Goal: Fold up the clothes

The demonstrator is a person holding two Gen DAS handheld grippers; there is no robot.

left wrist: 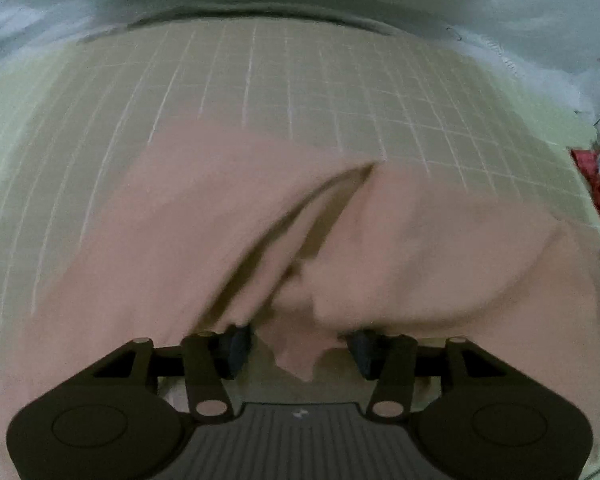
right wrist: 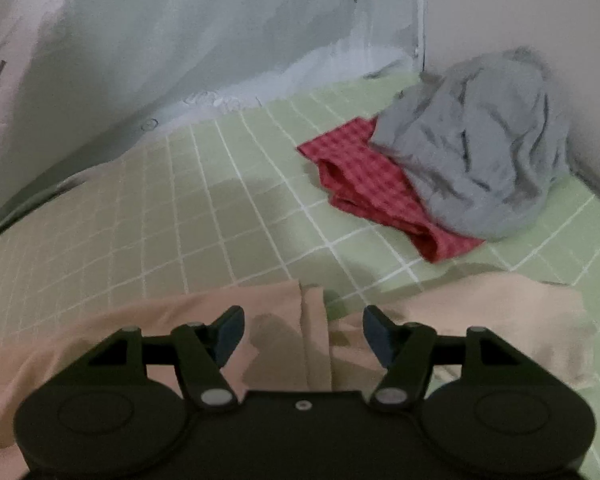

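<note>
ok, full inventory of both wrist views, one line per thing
pink garment: 1, pale pink, spread on the bed right in front of both grippers, creased down the middle
red checked garment: 1, red check, crumpled farther back on the right, partly under the grey one
grey garment: 1, grey, heaped on the red one near the wall corner
bed sheet: 1, light green with white grid, under everything
wall cloth: 1, pale blue-grey, behind the bed
left gripper: 1, black, open, pink cloth between the fingers
right gripper: 1, black, open, over the pink garment
</note>
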